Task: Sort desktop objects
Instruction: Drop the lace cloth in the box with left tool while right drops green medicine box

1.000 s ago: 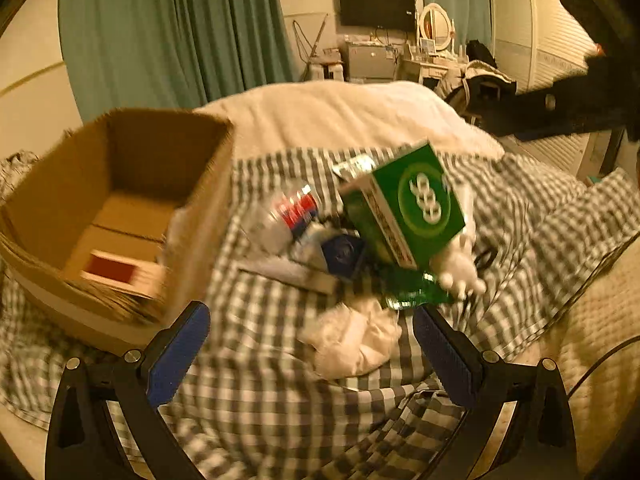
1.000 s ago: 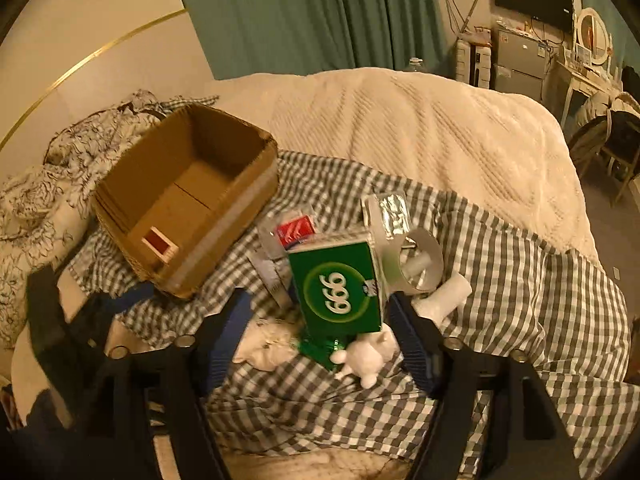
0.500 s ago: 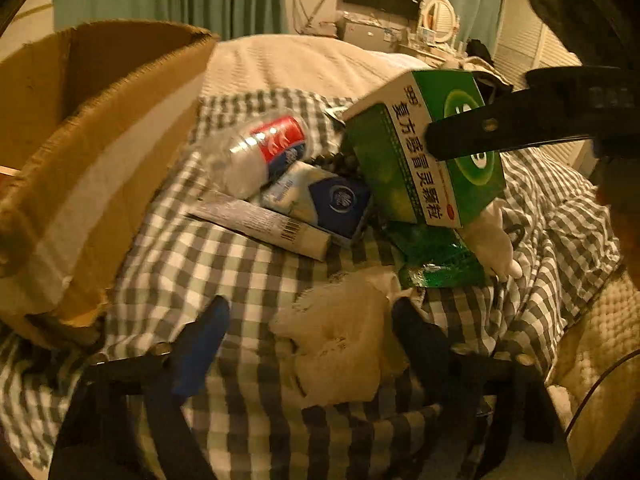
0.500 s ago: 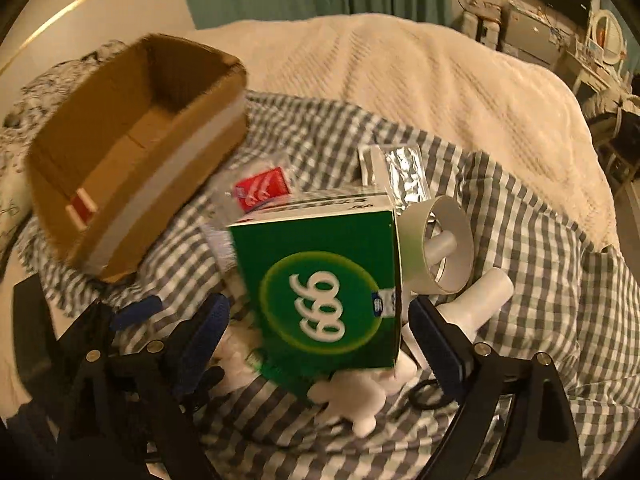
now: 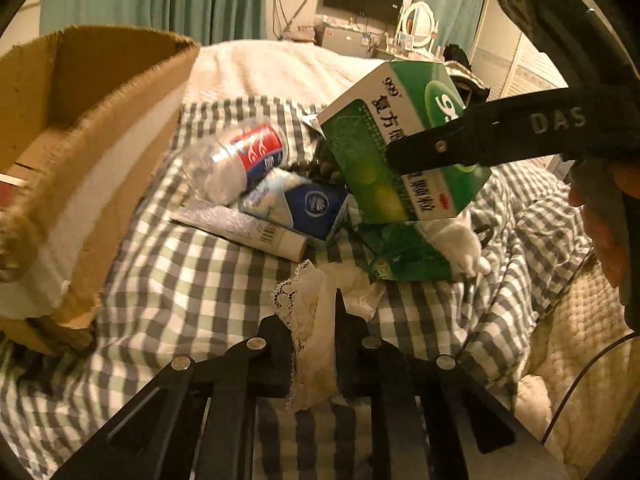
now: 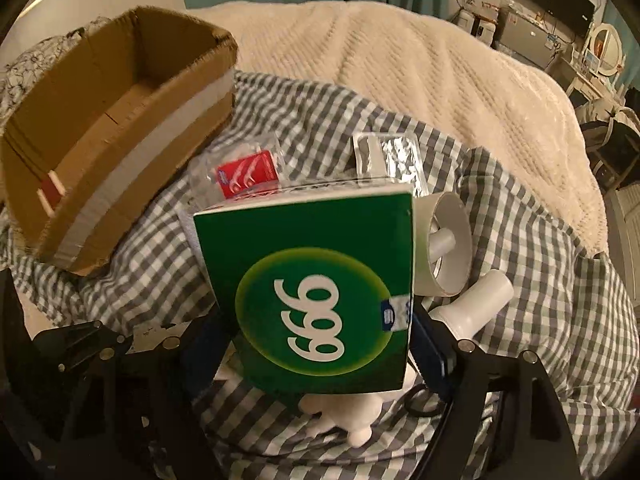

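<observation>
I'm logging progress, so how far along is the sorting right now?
Early. Done: only one small red-and-white item lies in the cardboard box. In hand: the right gripper clamps the green 999 box, and the left gripper pinches the white lace cloth. Left: the bottle, tube and blue packet lie on the checkered cloth.

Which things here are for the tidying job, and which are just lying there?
For the job: green box, lace cloth, cardboard box, water bottle, tube.
Just lying there: checked blanket, cream bedspread.
</observation>
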Demonstrator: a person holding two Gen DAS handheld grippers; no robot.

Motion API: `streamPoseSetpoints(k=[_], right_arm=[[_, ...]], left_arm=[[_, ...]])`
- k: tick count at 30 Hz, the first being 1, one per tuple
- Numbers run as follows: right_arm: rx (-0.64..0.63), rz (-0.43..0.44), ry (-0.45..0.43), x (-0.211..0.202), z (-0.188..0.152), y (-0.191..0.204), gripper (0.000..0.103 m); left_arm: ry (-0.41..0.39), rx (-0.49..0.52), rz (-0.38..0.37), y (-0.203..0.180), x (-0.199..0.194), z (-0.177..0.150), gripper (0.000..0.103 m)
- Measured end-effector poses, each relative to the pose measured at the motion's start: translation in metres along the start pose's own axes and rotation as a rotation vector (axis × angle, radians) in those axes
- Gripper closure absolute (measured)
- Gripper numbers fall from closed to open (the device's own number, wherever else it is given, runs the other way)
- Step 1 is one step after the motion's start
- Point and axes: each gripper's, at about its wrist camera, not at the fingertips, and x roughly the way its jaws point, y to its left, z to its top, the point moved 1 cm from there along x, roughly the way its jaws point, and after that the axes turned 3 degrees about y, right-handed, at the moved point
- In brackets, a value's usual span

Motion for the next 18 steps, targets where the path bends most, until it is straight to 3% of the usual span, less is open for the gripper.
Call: streamPoseSetpoints(k=[8,13,18], right_arm=[[0.008,0.057,-0.114,-0.067,-0.009,0.021,0.024],[0.012,0.121,-0.208,-0.107,-0.003,0.039,0.024],[-0.023,0.164,-0.253,-0.134,0.01,0.062,0.024]], left_arm=[[-0.127,-0.027,0.024,-0.002,-0.061,0.011,0.089],[-0.236,-0.016,0.096,0.006,-0.117,0.041,0.089],[-0.308,-0.053,0.176,0.043,-0.163,0.07,0.089]])
